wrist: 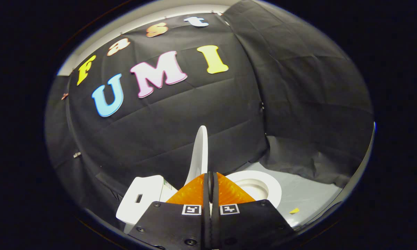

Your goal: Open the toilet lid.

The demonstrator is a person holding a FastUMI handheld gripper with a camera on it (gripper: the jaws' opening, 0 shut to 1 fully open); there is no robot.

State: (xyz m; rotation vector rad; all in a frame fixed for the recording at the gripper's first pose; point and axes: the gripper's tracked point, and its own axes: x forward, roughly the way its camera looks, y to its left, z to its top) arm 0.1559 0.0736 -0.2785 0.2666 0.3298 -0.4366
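Hand-held gripper clamps raised toilet lid; tank beside.

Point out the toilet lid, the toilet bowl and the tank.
toilet lid [201, 152], gripper view, its raised edge
toilet bowl [269, 187], gripper view, its rim
tank [144, 194], gripper view, its top
gripper [210, 177], gripper view, fingers closed together

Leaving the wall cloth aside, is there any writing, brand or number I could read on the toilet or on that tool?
No readable text.
Sticker on the toilet tank: too small to read.
Two square markers on the hand-held gripper: black-and-white patterns, no letters.
Raised toilet lid, just beyond the closed fingers: no writing.
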